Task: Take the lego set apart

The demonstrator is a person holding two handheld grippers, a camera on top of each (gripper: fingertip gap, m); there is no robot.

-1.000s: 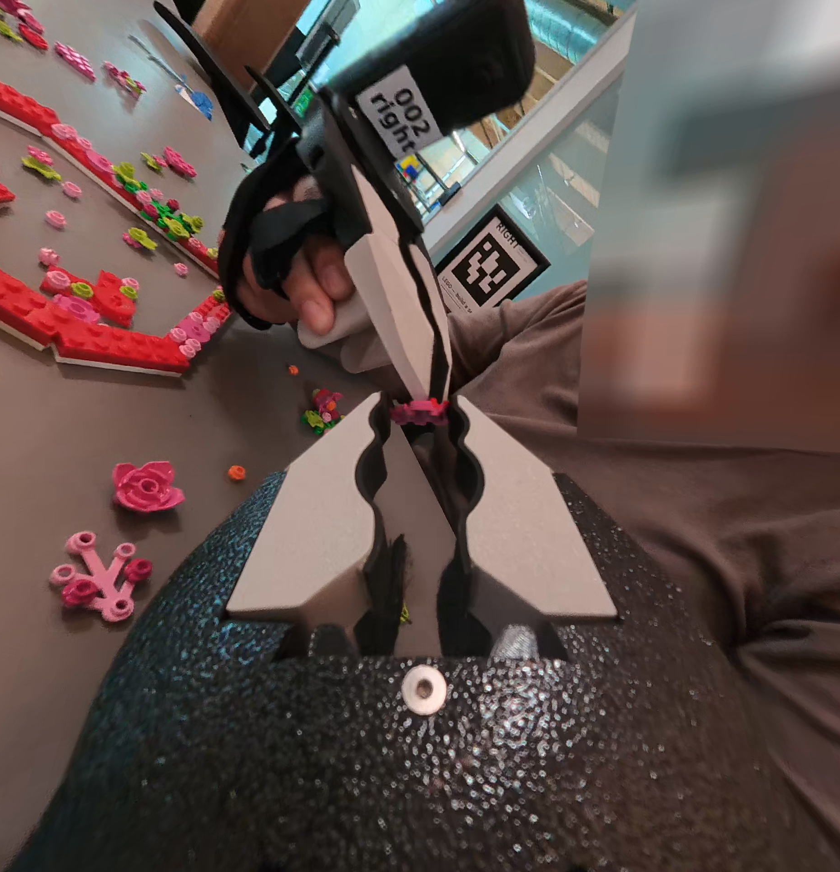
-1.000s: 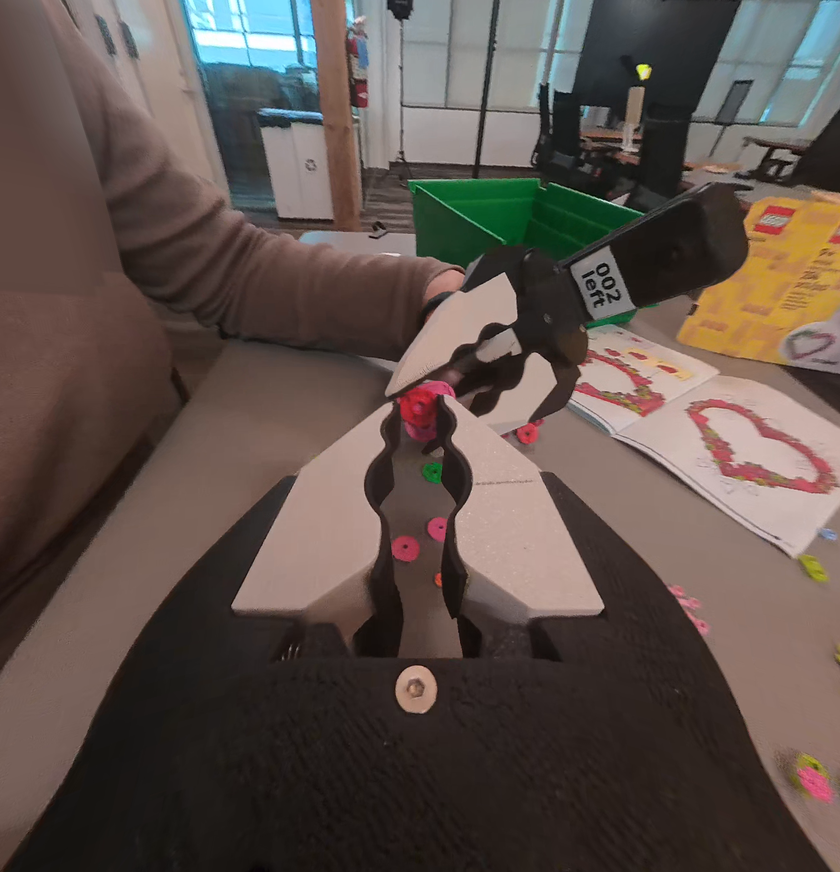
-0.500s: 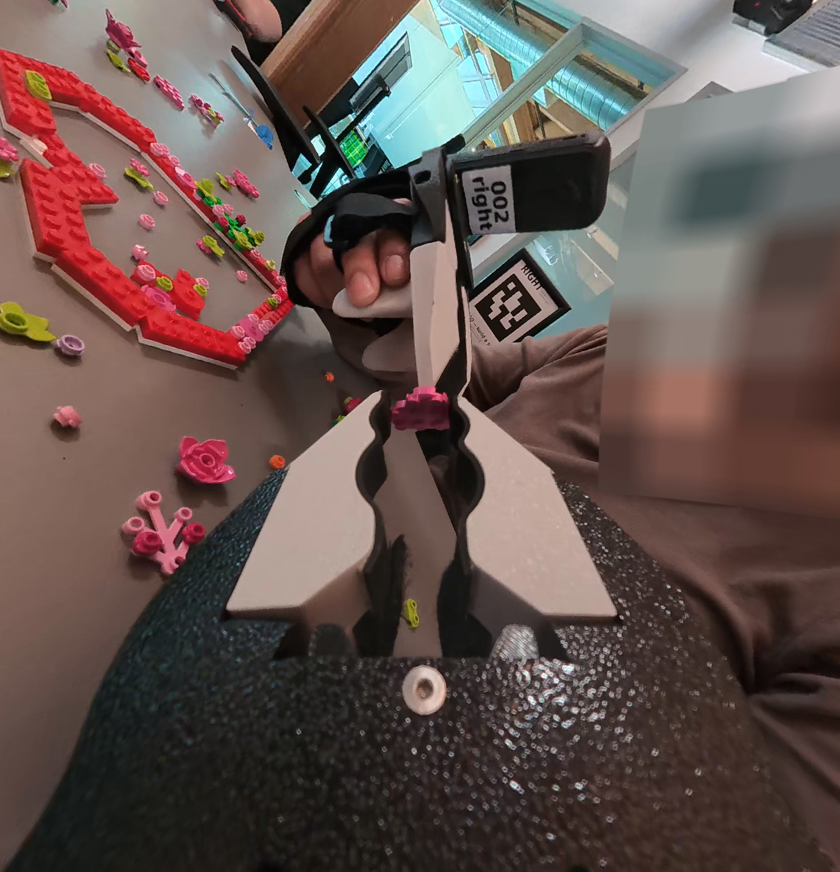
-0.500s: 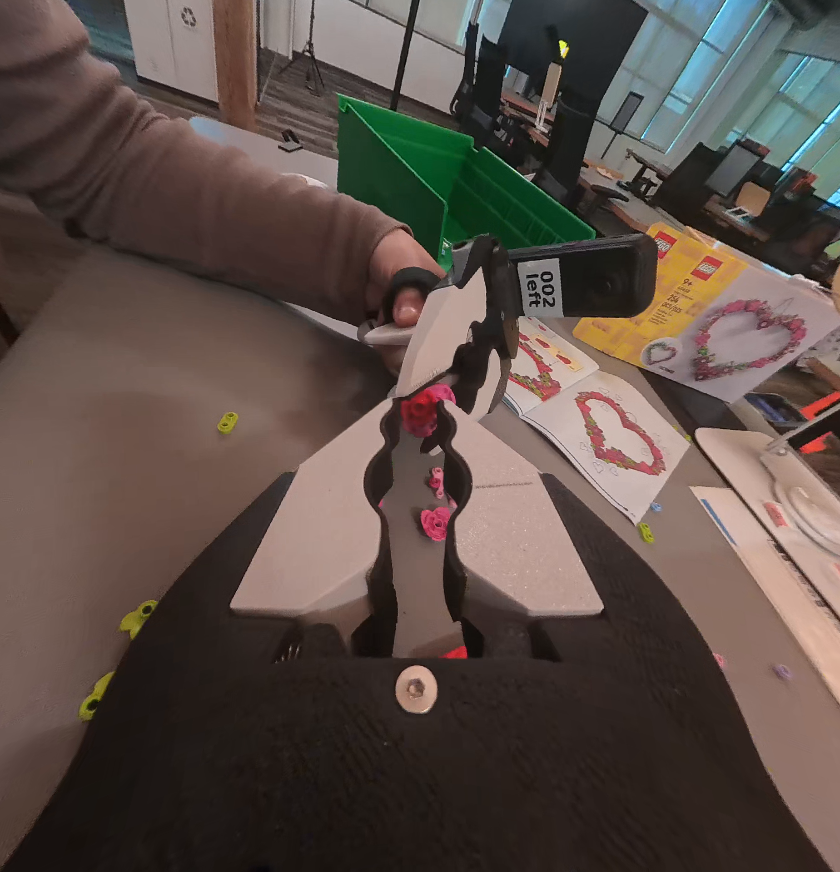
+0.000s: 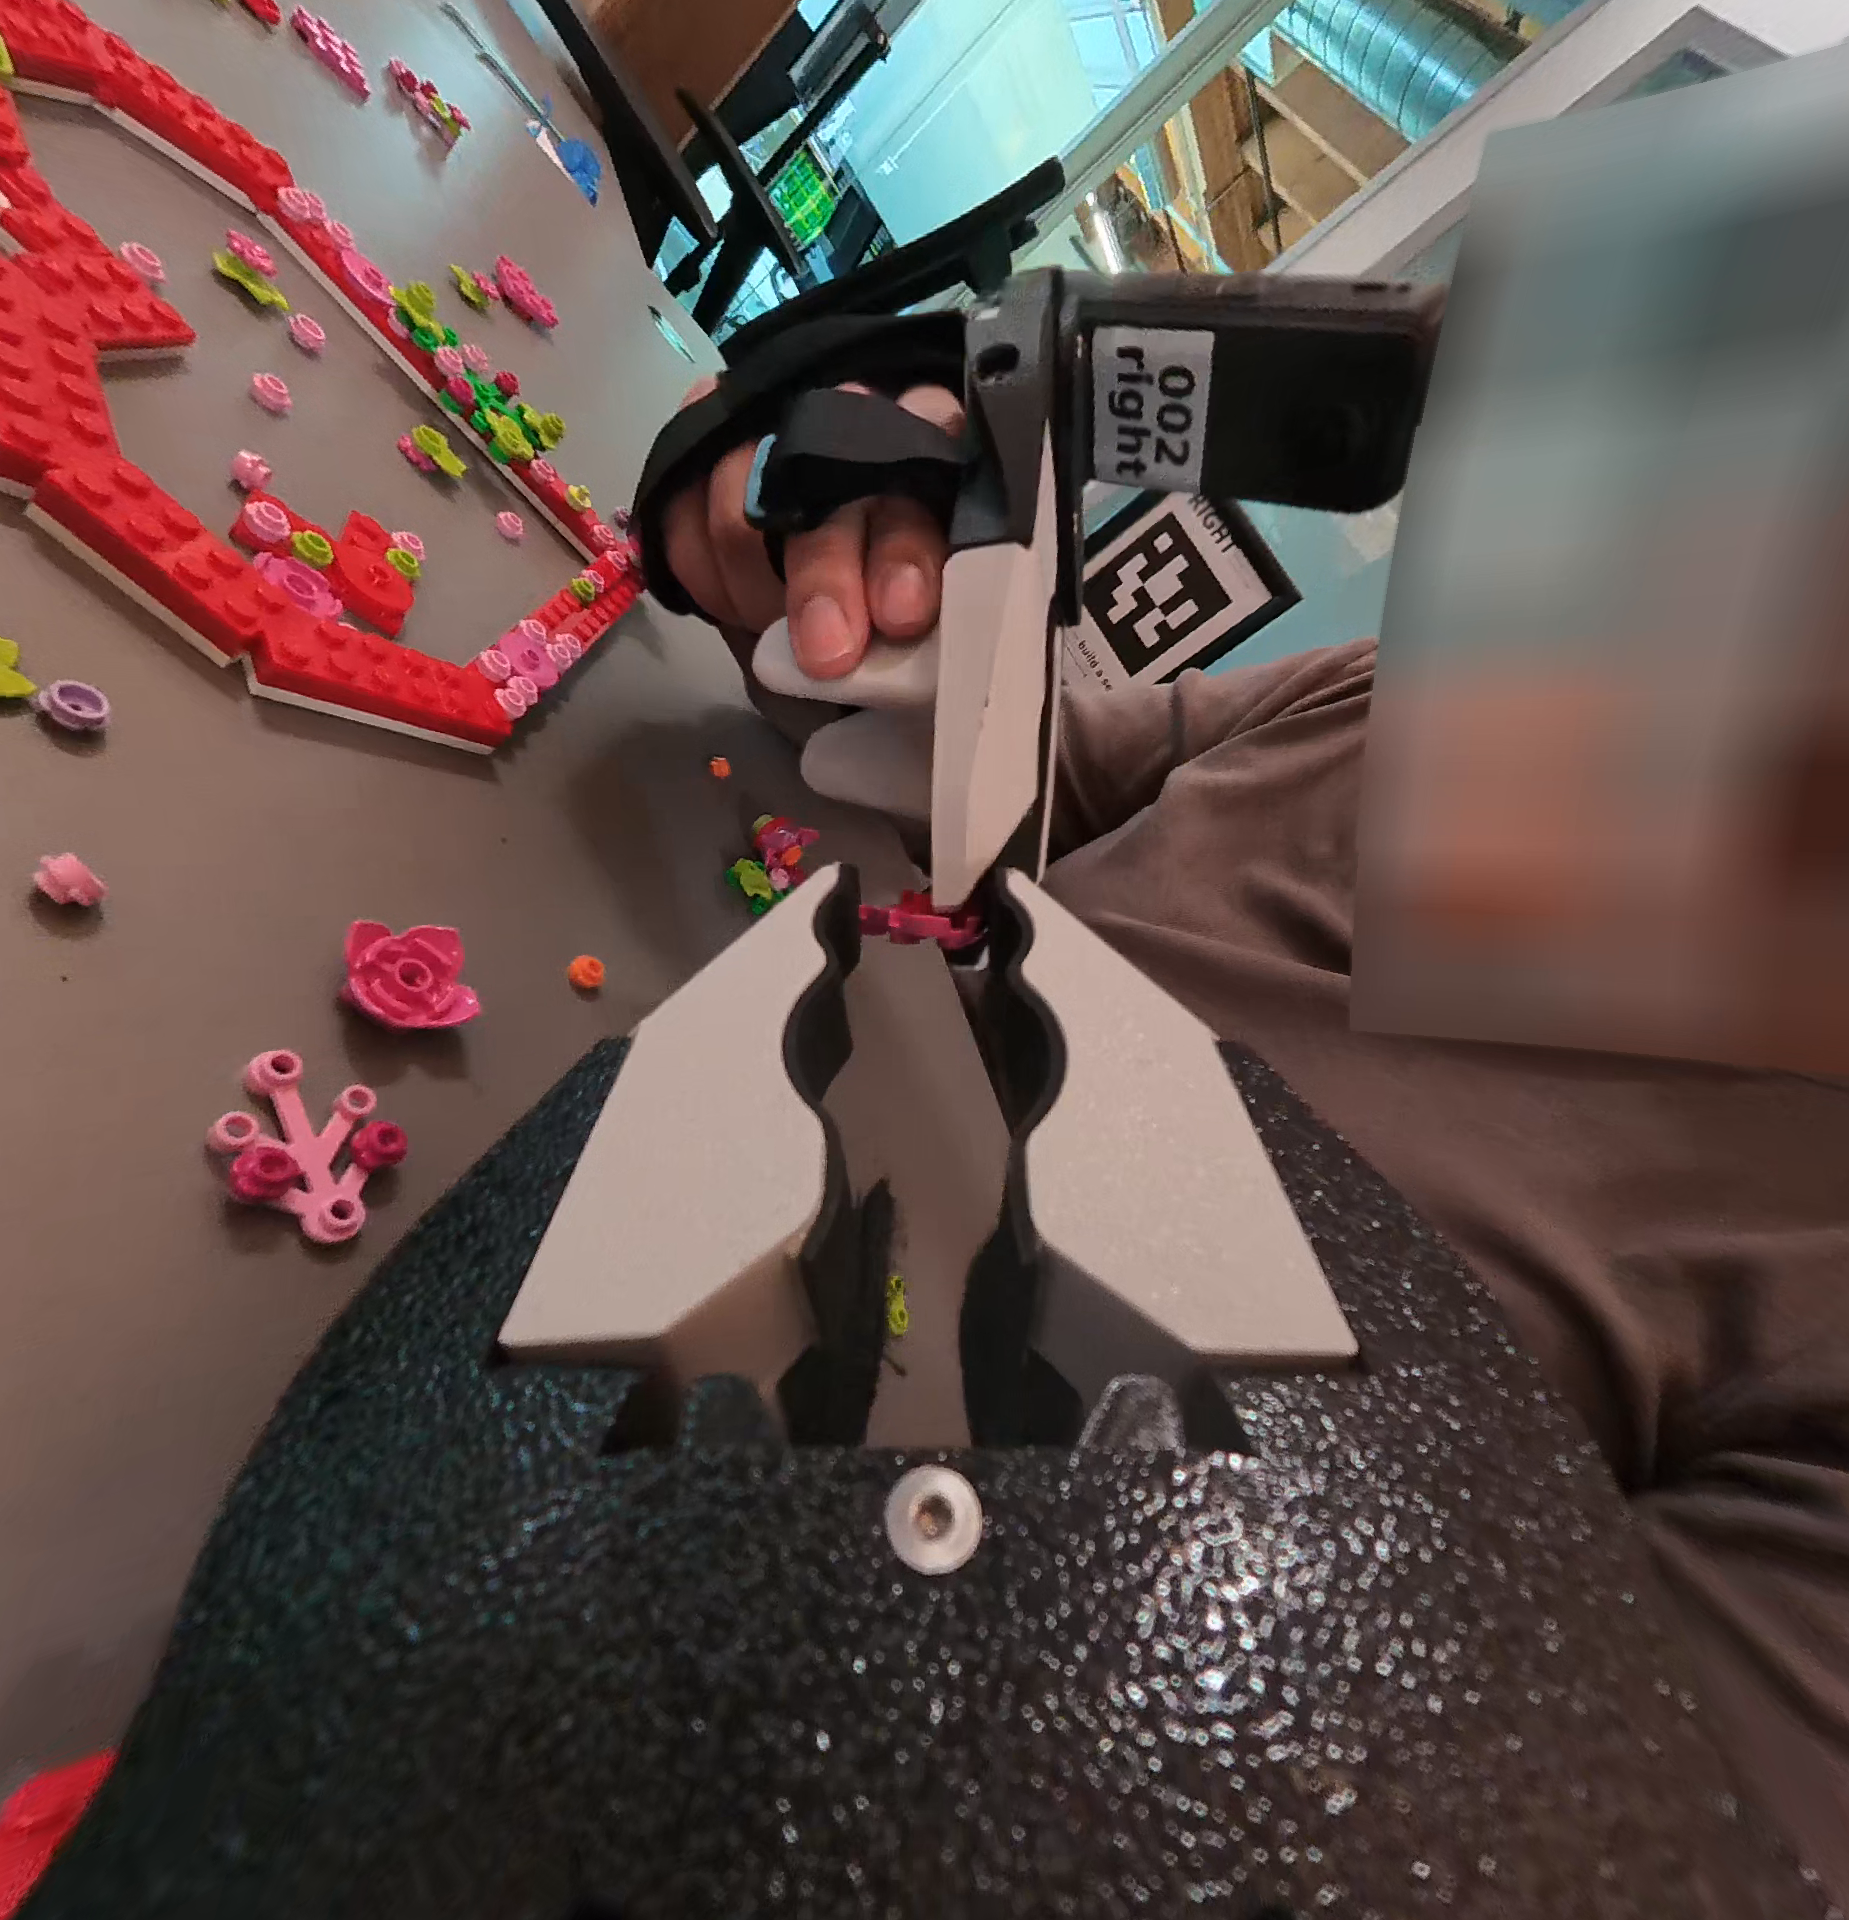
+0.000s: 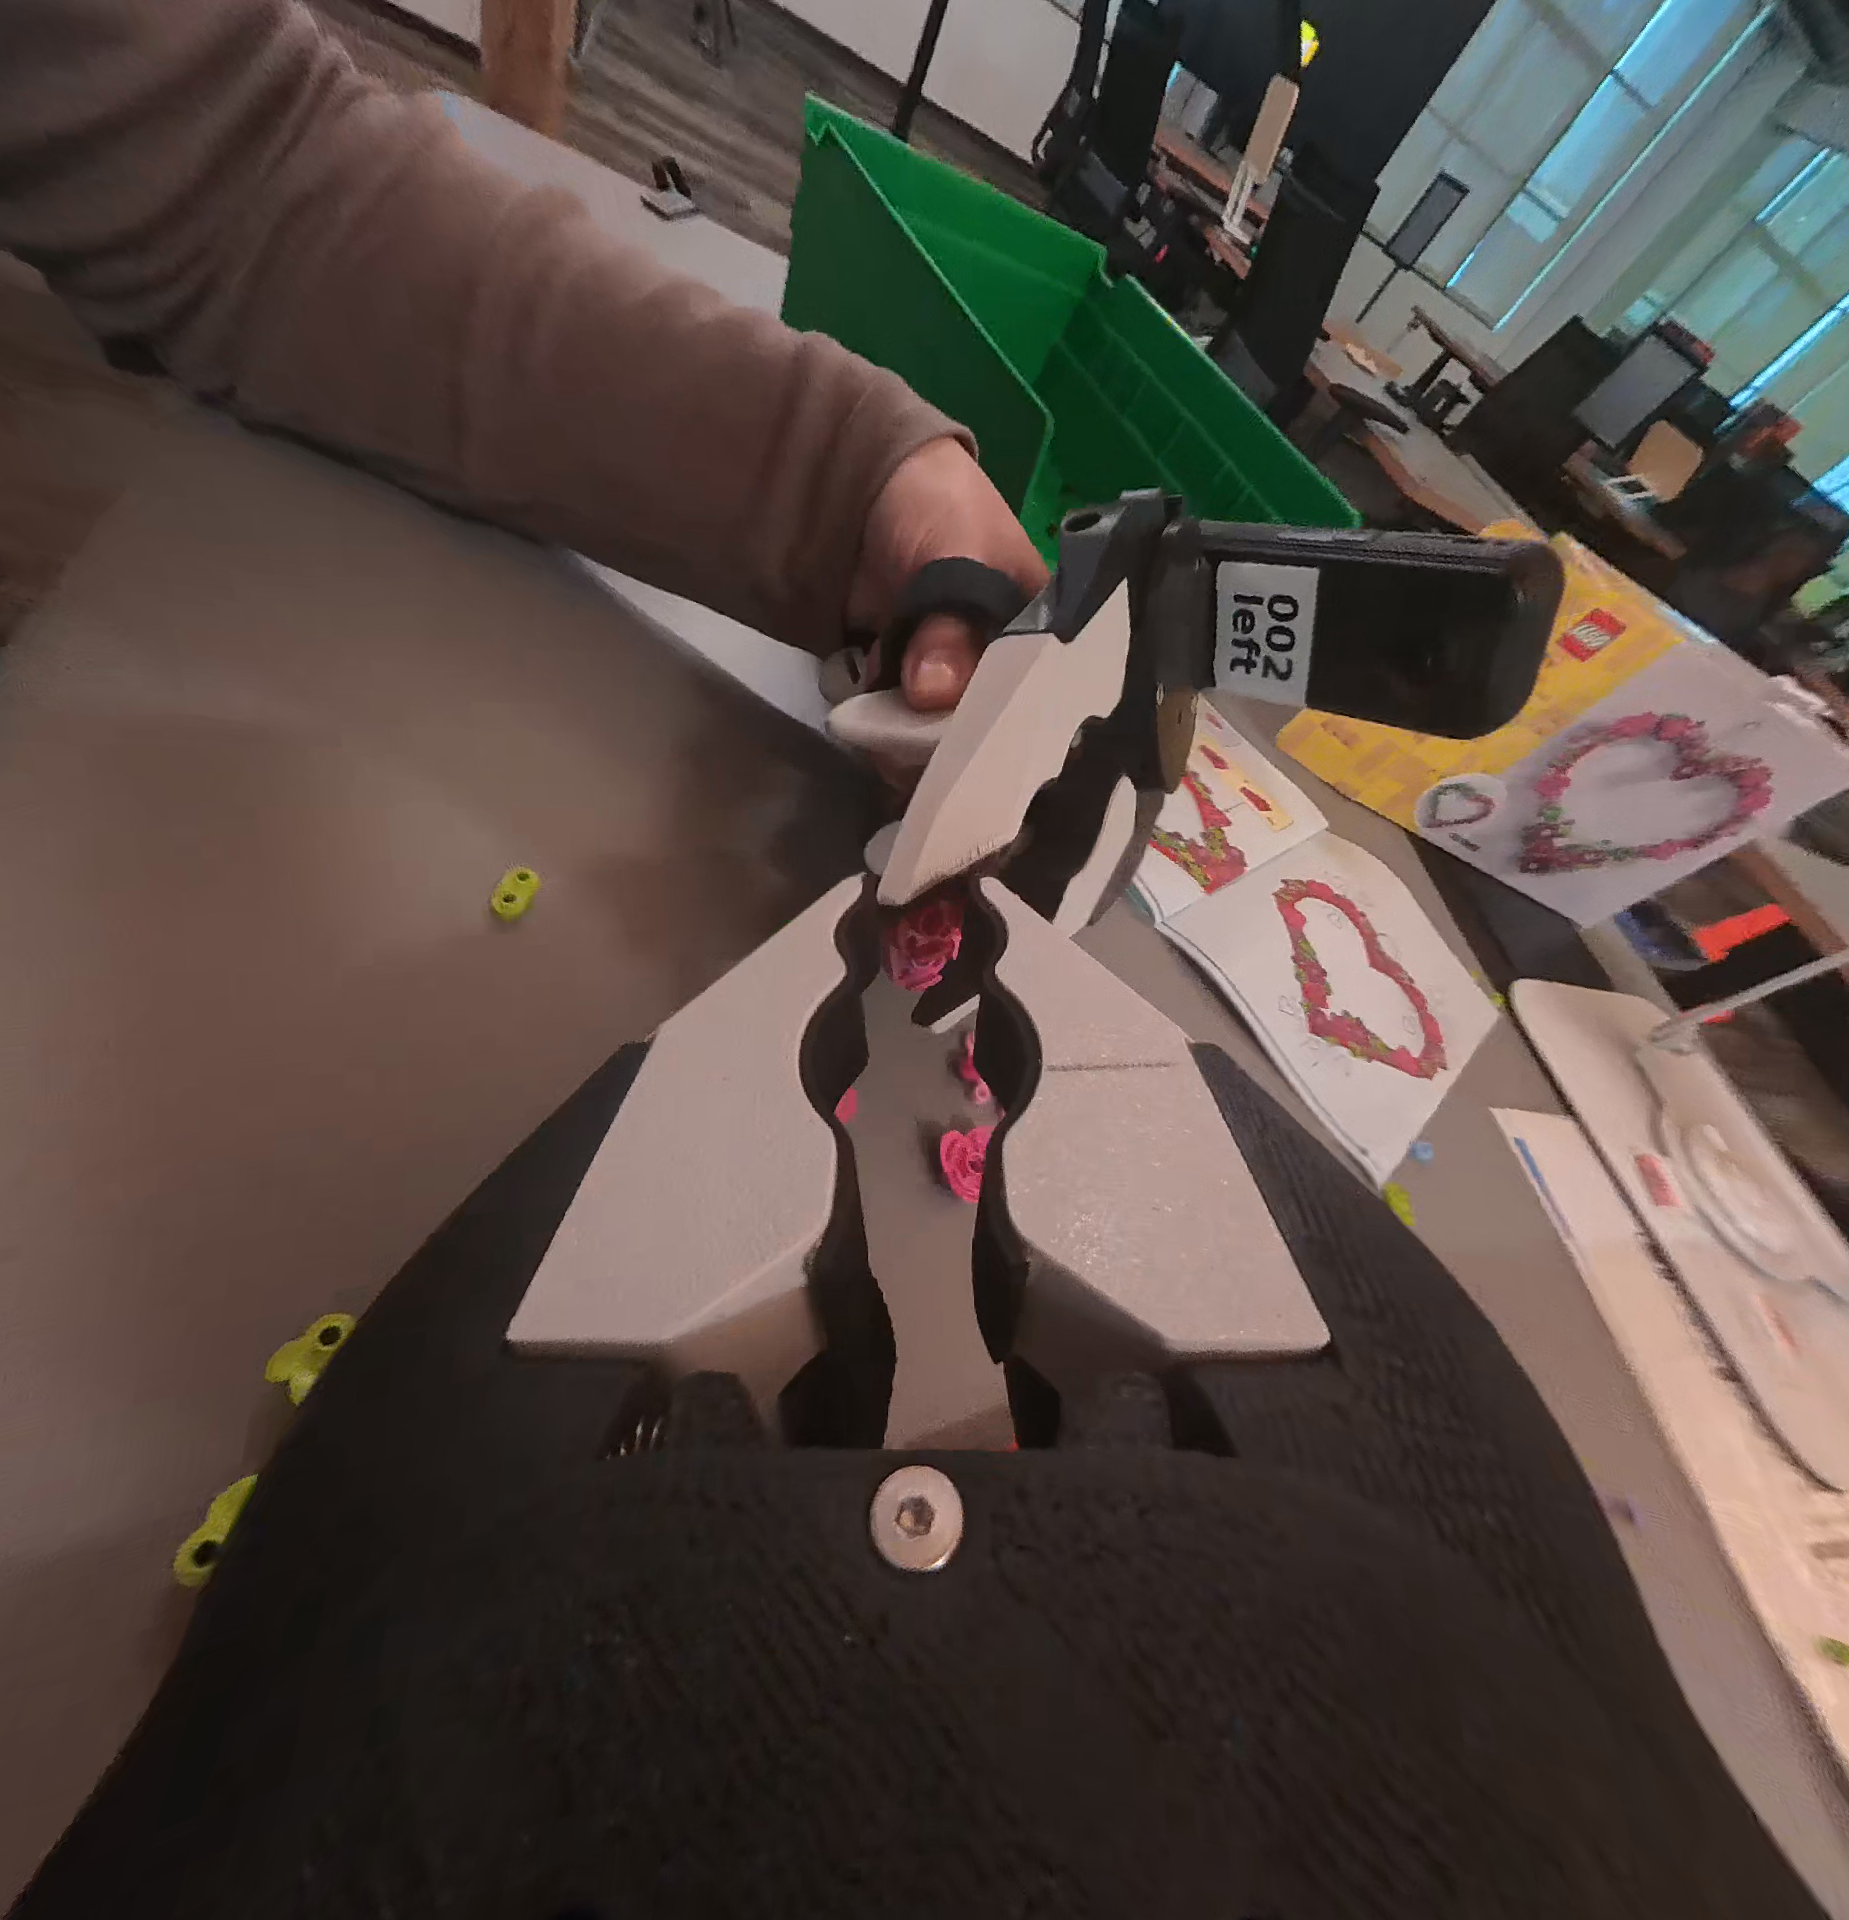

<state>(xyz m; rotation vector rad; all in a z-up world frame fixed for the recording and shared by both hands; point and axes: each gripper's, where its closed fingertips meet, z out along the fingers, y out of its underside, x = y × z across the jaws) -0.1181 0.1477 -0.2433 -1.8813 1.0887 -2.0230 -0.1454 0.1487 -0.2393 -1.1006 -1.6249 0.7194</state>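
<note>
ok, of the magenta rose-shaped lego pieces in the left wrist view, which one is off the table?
The small magenta rose piece pinched between both grippers' tips; the larger pink rose lies loose on the grey table.

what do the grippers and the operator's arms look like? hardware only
Both grippers, left gripper and right gripper, match: pale grey wedge fingers with wavy black inner pads, a speckled black body, one silver screw. Each carries a black camera with a white label. Sleeves are brown.
</note>
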